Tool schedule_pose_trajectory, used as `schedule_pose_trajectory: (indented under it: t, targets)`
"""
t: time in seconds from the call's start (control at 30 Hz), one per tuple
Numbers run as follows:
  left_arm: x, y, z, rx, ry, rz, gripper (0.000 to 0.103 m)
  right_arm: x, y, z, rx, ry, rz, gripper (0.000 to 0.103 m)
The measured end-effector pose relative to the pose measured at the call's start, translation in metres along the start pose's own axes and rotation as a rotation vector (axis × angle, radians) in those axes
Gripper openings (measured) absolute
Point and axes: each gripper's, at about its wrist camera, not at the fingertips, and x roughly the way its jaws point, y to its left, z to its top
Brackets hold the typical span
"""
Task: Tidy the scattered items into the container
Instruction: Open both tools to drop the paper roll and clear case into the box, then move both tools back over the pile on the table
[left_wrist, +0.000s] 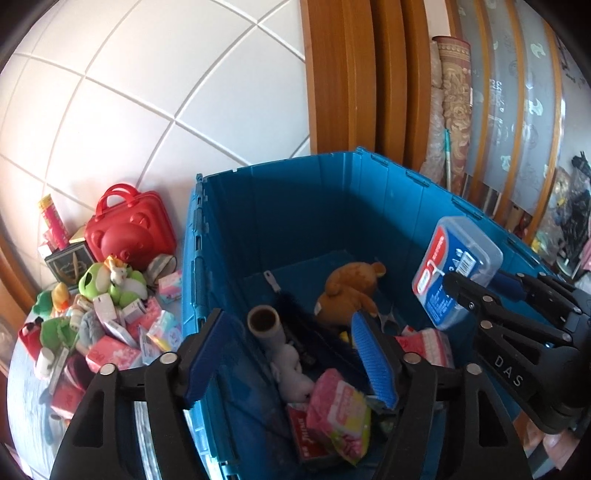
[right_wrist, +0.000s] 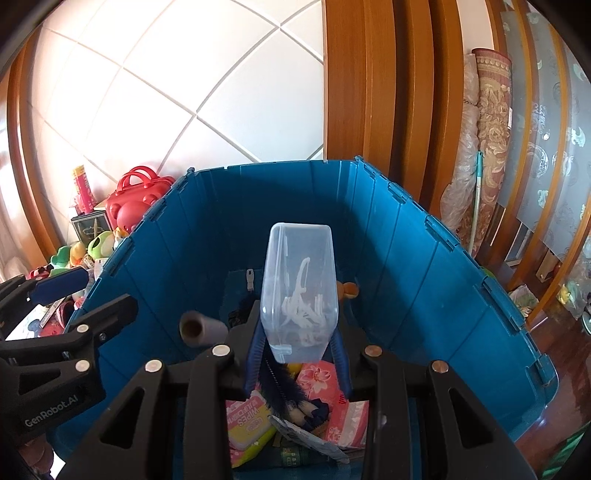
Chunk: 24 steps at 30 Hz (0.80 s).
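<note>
Left gripper sits at six o'clock over the near rim of the blue bin, jaws spread, nothing between the blue pads. At three o'clock the right gripper clamps a clear floss-pick box above the bin. Inside the bin: brown plush bear, cardboard tube, white plush, pink wipes pack. At nine o'clock, outside the bin, a red bear case stands behind a heap of small toys.

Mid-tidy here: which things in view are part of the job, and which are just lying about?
Job:
blue crate
clear floss-pick box, clamped in right gripper
left gripper, open, empty
toy and packet pile
red bear case

Lying about:
rolled rugs
wooden door frame
</note>
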Motion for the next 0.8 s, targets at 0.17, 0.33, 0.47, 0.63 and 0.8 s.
schedule_pose_trajectory:
  t: [0.17,0.33,0.47,0.63,0.8]
  targets:
    - [-0.004,0.002,-0.001,0.002,-0.013,-0.002,0.082,-0.003,-0.001,0.000,0.007,-0.010,-0.013,0.036]
    - [-0.010,0.003,-0.005,0.009,-0.025,0.001,0.083,-0.009,0.000,0.000,0.011,-0.018,-0.026,0.058]
    - [-0.016,0.005,-0.010,0.005,-0.033,-0.002,0.084,-0.018,0.001,-0.002,0.003,-0.031,-0.039,0.076]
    - [-0.026,0.011,-0.016,-0.016,-0.038,-0.010,0.086,-0.032,0.000,-0.007,0.001,-0.041,-0.066,0.101]
    - [-0.037,0.013,-0.021,-0.023,-0.054,-0.005,0.086,-0.047,0.001,-0.012,-0.013,-0.052,-0.072,0.103]
